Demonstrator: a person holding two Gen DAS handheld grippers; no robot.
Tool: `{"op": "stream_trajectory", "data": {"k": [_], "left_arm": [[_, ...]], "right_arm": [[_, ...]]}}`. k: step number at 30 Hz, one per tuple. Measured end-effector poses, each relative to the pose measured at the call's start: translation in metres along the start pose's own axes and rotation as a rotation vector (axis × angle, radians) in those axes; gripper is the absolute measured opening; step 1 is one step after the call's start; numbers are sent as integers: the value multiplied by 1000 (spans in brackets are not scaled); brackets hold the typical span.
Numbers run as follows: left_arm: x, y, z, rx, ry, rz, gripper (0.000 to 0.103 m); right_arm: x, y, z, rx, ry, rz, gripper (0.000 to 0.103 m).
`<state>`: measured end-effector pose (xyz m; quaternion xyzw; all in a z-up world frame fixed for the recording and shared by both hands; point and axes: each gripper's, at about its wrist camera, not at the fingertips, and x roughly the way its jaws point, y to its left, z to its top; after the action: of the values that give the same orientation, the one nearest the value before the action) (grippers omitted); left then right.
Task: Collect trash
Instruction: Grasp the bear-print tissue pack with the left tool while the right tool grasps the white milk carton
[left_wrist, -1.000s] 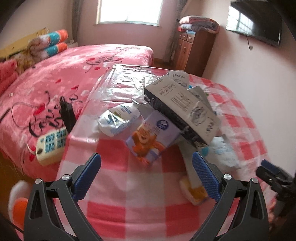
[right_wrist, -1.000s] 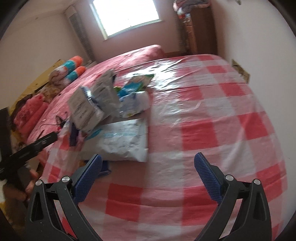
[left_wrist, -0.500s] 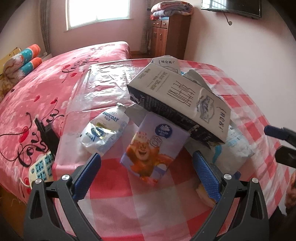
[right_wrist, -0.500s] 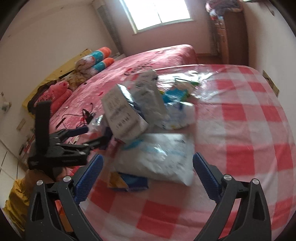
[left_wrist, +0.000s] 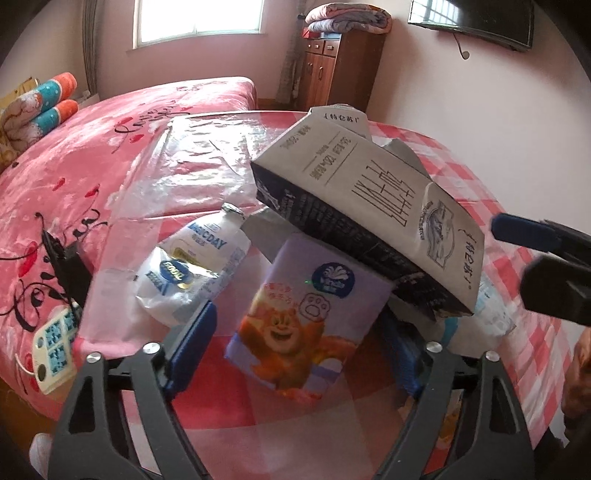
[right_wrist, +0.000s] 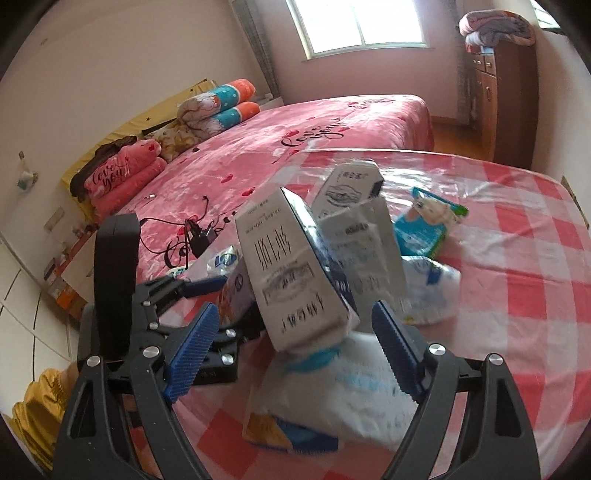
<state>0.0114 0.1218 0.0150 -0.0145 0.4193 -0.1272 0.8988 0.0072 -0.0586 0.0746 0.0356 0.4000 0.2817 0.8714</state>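
Note:
A pile of trash lies on a red-and-white checked table (left_wrist: 258, 417). In the left wrist view a purple pack with an orange cartoon bear (left_wrist: 306, 321) sits between the open jaws of my left gripper (left_wrist: 295, 350), under a tilted grey milk carton (left_wrist: 369, 199). A white pouch (left_wrist: 192, 269) lies to its left. In the right wrist view my open right gripper (right_wrist: 295, 350) straddles a white plastic bag (right_wrist: 351, 384) and the end of the grey carton (right_wrist: 291, 273). The left gripper (right_wrist: 192, 288) shows at its left.
A pink bed (left_wrist: 74, 177) borders the table on the left, with a white remote (left_wrist: 51, 350) and a black charger (left_wrist: 70, 269) on its edge. A blue-green wrapper (right_wrist: 428, 225) and more white bags (right_wrist: 432, 288) lie behind the pile. A wooden cabinet (left_wrist: 340, 70) stands far back.
Both grippers have moved in close to the pile from opposite sides. The purple pack now sits between the left jaws, and the white bag and carton end between the right jaws.

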Motion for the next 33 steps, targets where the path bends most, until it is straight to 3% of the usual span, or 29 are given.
{"op": "stream_trajectory", "data": {"k": [4, 10, 14, 24, 28, 31, 33], "left_arm": [[-1, -2, 0, -11, -12, -14, 73], [-2, -4, -4, -43, -27, -15, 69], [-5, -3, -6, -76, -33, -13, 68], [-10, -7, -14, -103, -34, 0, 66], [-13, -9, -16, -114, -34, -3, 66], [-16, -9, -18, -121, -39, 5, 66], [-18, -9, -20, -126, -37, 10, 66]], "right_arm": [[11, 3, 8, -30, 4, -4, 84], [26, 9, 13, -65, 14, -11, 79], [36, 11, 15, -86, 23, -34, 74], [52, 6, 11, -103, 38, -46, 74], [54, 8, 7, -123, 39, -91, 74], [53, 4, 2, -118, 30, -109, 66], [50, 3, 0, -113, 21, -123, 66]]}}
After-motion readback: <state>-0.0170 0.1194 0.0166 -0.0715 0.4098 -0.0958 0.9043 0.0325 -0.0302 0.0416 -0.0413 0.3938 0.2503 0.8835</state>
